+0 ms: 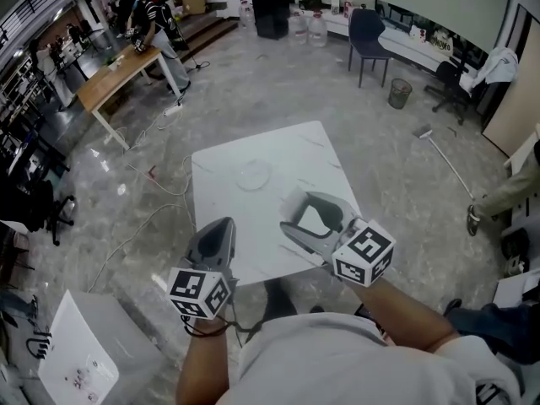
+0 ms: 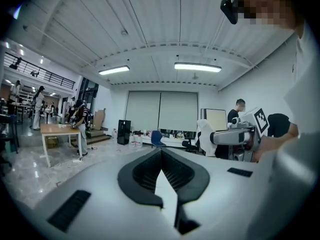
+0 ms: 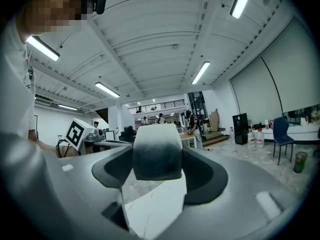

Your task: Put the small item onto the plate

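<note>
A clear glass plate [image 1: 253, 174] lies near the middle of the white marble table [image 1: 295, 146]. My right gripper [image 1: 289, 213] hovers over the table's near right part, a short way right of and nearer than the plate. In the right gripper view a small block [image 3: 156, 151], white on top and dark lower down, sits held between the jaws of this gripper [image 3: 156, 159]. My left gripper [image 1: 221, 224] is at the table's near left edge; its jaws meet at the tips with nothing in them [image 2: 161, 154].
Cables [image 1: 160, 188] trail over the grey floor left of the table. A wooden table [image 1: 114, 70] with a person beside it stands at the back left. Chairs [image 1: 369, 36] and a bin [image 1: 399, 93] are at the back right, and a person's leg [image 1: 506, 197] is at the right.
</note>
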`<control>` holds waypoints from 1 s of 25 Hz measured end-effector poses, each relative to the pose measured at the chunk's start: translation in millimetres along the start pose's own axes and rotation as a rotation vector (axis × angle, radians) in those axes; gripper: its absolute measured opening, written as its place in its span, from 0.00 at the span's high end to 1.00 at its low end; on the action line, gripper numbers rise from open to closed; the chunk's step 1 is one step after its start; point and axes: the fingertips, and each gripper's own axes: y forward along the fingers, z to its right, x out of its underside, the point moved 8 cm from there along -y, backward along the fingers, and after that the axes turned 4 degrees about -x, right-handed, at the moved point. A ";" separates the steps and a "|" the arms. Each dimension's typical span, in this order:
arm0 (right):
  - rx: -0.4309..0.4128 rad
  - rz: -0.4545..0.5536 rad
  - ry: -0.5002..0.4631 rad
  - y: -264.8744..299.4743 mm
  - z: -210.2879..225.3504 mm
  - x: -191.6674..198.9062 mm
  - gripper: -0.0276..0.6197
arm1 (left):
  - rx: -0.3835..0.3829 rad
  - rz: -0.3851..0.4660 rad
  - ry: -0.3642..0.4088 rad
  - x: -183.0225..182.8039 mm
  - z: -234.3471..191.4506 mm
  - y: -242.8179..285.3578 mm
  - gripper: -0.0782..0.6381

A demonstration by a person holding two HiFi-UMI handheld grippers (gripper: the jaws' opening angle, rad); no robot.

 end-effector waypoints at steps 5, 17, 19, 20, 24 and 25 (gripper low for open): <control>0.028 -0.032 0.019 45.0 40.8 11.2 0.51 | 0.022 -0.018 -0.032 9.5 -46.0 52.3 0.88; 0.083 -0.155 0.077 209.4 163.4 53.2 0.51 | 0.061 -0.098 -0.056 44.9 -197.8 194.0 0.88; 0.088 -0.182 0.095 230.2 180.9 64.8 0.51 | 0.059 -0.113 -0.070 54.8 -215.5 214.0 0.88; 0.091 -0.196 0.103 238.9 190.4 71.0 0.51 | 0.059 -0.120 -0.076 59.8 -221.9 224.5 0.88; 0.106 -0.245 0.135 269.7 230.7 97.3 0.51 | 0.063 -0.141 -0.087 78.7 -241.4 268.4 0.88; 0.109 -0.259 0.140 280.2 239.0 104.2 0.51 | 0.063 -0.147 -0.085 84.1 -249.3 277.7 0.88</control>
